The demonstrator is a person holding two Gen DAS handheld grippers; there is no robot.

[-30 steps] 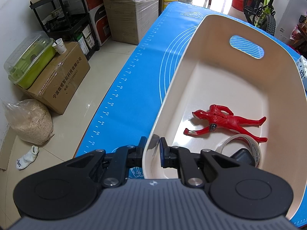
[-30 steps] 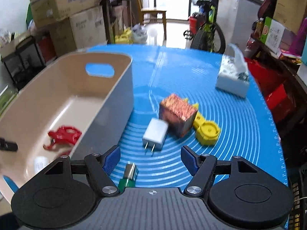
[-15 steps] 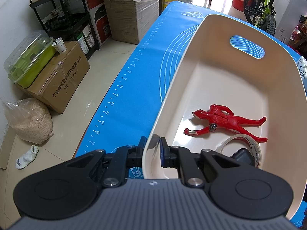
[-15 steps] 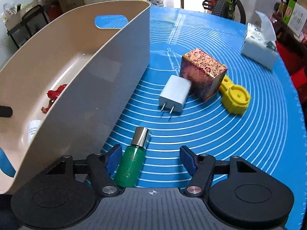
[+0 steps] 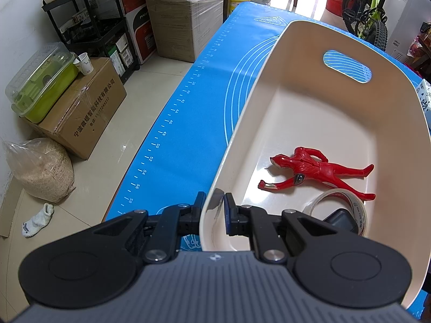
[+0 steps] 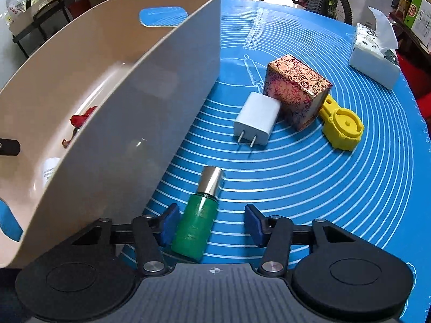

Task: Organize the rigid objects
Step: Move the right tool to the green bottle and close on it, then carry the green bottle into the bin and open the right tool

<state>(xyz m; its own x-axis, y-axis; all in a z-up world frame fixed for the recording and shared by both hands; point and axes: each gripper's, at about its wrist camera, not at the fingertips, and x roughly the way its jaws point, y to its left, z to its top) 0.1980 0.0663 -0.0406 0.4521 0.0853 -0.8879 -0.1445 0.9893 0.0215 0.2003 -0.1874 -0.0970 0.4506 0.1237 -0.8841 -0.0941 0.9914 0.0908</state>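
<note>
Left claw (image 5: 214,210) pinching bin (image 5: 269,62), bottle (image 6: 200,220)

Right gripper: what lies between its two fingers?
In the right wrist view, the green bottle lies between the open right gripper's fingers, nearer the left one.

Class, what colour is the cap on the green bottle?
Shiny silver cap on the green bottle; right wrist view.

blue mat (image 6: 309,188), bin (image 6: 161,94), bottle (image 6: 199,218), charger (image 6: 257,118), box (image 6: 296,91)
</note>
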